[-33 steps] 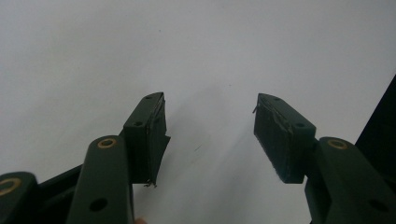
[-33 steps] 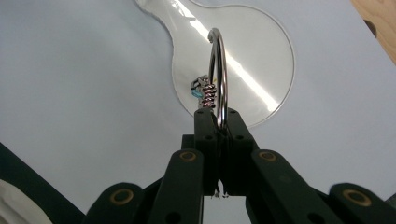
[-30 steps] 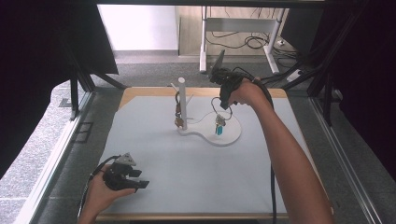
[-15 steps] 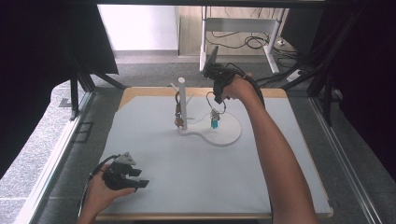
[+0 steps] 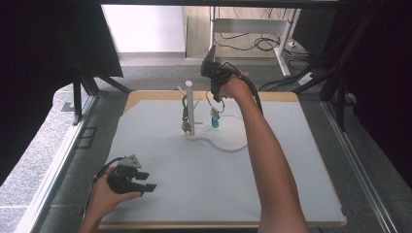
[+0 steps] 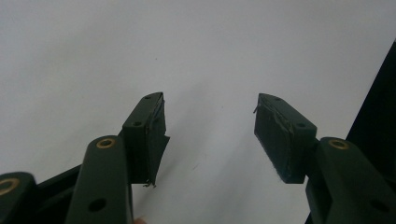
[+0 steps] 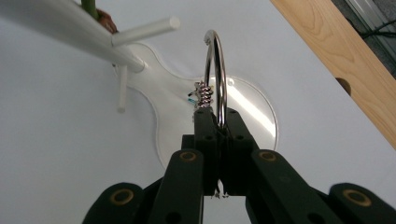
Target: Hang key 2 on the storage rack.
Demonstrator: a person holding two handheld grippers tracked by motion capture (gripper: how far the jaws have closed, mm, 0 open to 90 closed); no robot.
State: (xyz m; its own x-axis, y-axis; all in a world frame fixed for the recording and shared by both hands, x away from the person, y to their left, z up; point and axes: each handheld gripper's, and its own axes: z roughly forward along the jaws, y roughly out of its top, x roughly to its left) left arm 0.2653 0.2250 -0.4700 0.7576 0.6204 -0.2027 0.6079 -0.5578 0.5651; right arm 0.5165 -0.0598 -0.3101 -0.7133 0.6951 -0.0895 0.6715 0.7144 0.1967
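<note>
A person sits at a table (image 5: 301,194) covered by a pale grey mat, with a wooden edge showing at the far side. Both forearms reach in from the near side, each hand holding a black 2-jaw gripper.

The right gripper (image 5: 217,92) is held up over the far middle of the table, the arm stretched forward. Its jaws are clamped together on a silver ring (image 5: 212,99). In the right gripper view the ring (image 7: 215,74) stands upright out of the closed jaws of that gripper (image 7: 218,122), and a short length of chain hangs at its base. In the high view a small bunch with a blue charm (image 5: 214,122) dangles below the ring, above the mat.

Just to the left of the ring stands a white stand (image 5: 190,109), an upright post with short pegs sticking out, on a flat white base (image 5: 228,143) that widens into a round dish shape. In the right gripper view, 1 peg (image 7: 142,31) points toward the ring but is apart from it. A second bunch with a brown piece (image 5: 185,119) hangs on the stand's left side.

The left gripper (image 5: 147,182) rests low at the near left corner of the table, well apart from the stand. In the left gripper view its jaws are wide apart with nothing between them, over the bare mat (image 6: 140,46).
</note>
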